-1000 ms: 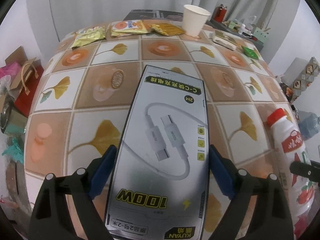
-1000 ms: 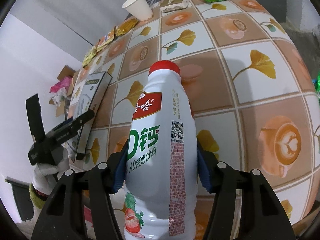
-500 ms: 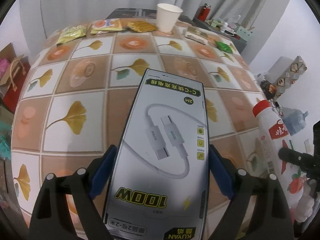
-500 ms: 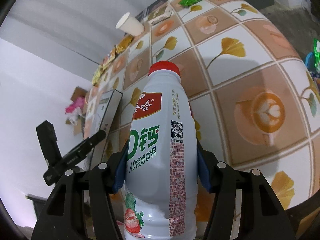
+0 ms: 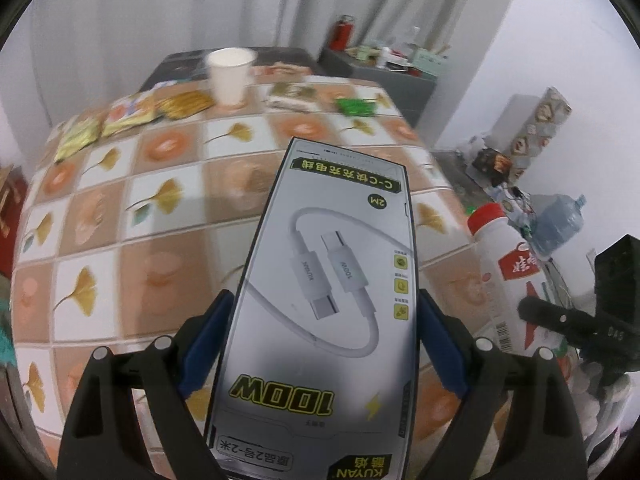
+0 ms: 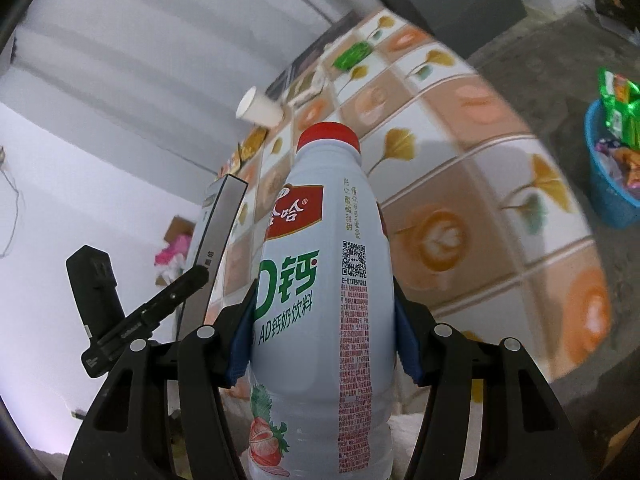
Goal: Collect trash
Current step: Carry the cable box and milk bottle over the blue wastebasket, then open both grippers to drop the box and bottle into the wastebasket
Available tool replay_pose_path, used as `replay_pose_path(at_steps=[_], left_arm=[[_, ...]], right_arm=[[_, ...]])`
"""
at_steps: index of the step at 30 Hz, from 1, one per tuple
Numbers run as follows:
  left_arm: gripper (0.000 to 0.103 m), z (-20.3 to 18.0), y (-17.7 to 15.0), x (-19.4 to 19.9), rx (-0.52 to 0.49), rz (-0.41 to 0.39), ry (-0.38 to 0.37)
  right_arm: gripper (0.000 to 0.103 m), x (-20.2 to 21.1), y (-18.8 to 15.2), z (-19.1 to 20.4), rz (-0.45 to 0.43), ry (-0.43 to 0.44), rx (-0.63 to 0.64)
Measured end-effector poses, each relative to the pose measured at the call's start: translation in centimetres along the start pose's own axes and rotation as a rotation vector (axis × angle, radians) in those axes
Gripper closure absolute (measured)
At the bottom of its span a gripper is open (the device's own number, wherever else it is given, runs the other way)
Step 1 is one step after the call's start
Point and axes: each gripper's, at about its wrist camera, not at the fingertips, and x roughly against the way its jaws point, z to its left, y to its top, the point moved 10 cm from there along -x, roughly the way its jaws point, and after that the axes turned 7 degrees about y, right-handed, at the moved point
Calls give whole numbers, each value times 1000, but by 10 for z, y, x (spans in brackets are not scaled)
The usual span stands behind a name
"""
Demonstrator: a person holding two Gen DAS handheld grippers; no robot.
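My left gripper [image 5: 322, 316] is shut on a grey charging-cable box [image 5: 328, 288] and holds it above the near edge of the tiled table [image 5: 132, 232]. My right gripper [image 6: 324, 320] is shut on a white milk-drink bottle [image 6: 324, 280] with a red cap, held upright off the table's right side. The bottle also shows in the left wrist view [image 5: 508, 276], and the box shows edge-on in the right wrist view [image 6: 218, 224]. A blue trash basket [image 6: 608, 188] with wrappers inside stands on the floor to the right.
At the table's far end are a white paper cup [image 5: 231, 74], yellow snack packets [image 5: 132, 114], a flat packet [image 5: 290, 94] and a green wrapper [image 5: 356, 106]. A grey cabinet [image 5: 384, 72] with clutter stands behind. A water jug [image 5: 560, 220] sits on the floor at the right.
Both grippers have pulled back and lifted away from the table with their loads. The right wrist view has swung right, so the blue basket on the floor has come into view.
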Motion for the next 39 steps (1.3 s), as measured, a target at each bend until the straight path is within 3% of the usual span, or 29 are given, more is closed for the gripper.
replay_pose_path(at_steps=[7,12,21,24,30,33,35,37,39], left_arm=[[16,-85,22,-3,-113,-1,-72],[16,-172,46,-15,-223,7,-143],[16,-337,71,-89,-369,134,-254],[16,-384,68,-134,-405,209,-268],[16,-455,64,-219,-489,262,-232],[15,-479,67,-259,-468,288,-242],[14,-492,73,-287,-442,275,-226],[13,-499,74,-303,-420,275,-213],[13,-498,75,-315,-384,279,-223]], right_arm=[[47,63,13,-34,-130,24,-67],[47,117,27,-77,-249,4,-139],[47,194,54,-222,-454,-129,-425],[47,194,65,-267,-471,-156,-518],[47,174,106,-337,-479,-191,-636],[43,160,132,-371,-478,-196,-663],[34,152,140,-397,-485,-221,-685],[34,146,132,-423,-477,-293,-724],[34,143,124,-428,-484,-297,-746]])
